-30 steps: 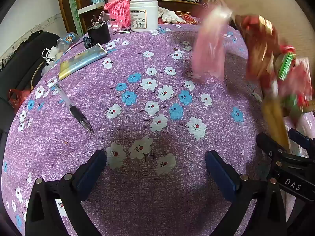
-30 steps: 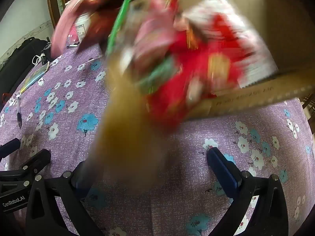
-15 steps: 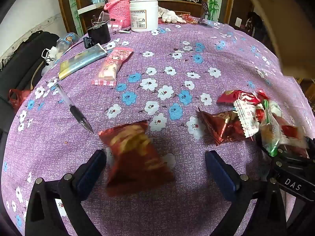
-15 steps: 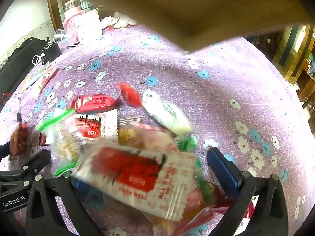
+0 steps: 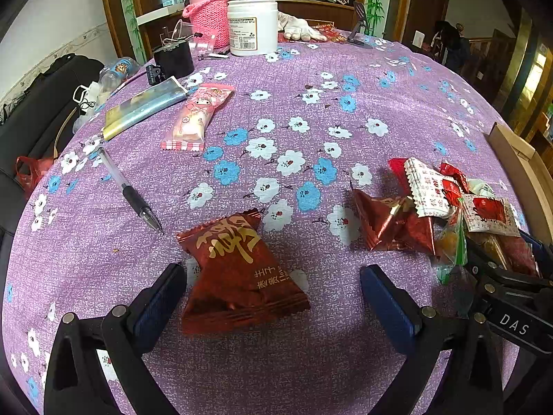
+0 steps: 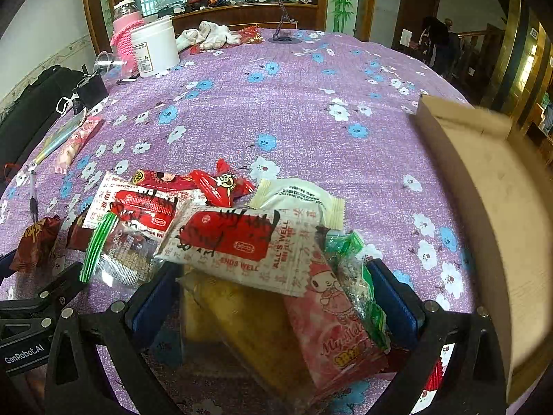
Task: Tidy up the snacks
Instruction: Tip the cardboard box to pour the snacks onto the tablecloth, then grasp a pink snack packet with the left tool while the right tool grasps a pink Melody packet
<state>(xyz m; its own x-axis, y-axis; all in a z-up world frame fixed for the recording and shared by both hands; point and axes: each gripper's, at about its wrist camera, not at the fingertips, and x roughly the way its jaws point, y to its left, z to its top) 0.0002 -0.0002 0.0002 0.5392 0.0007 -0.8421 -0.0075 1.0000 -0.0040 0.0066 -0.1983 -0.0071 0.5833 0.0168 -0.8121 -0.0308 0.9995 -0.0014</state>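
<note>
My left gripper is open low over the purple flowered tablecloth. A dark red snack packet lies flat between its fingers, untouched. A pink packet lies far left. A heap of red, white and clear packets sits to the right. My right gripper is open too, right at that heap. A white-and-red packet, a pink packet and a yellow packet lie loose across the gap between its fingers. The dark red packet shows at the left.
An open cardboard box stands at the right, blurred. A pen and a silver tube lie on the left. A white jar, a pink knitted bottle and white gloves stand at the back.
The snacks tumbled out of the cardboard box and settled on the cloth. The box moved off to the right. The dark red packet came to rest between my left fingers.
</note>
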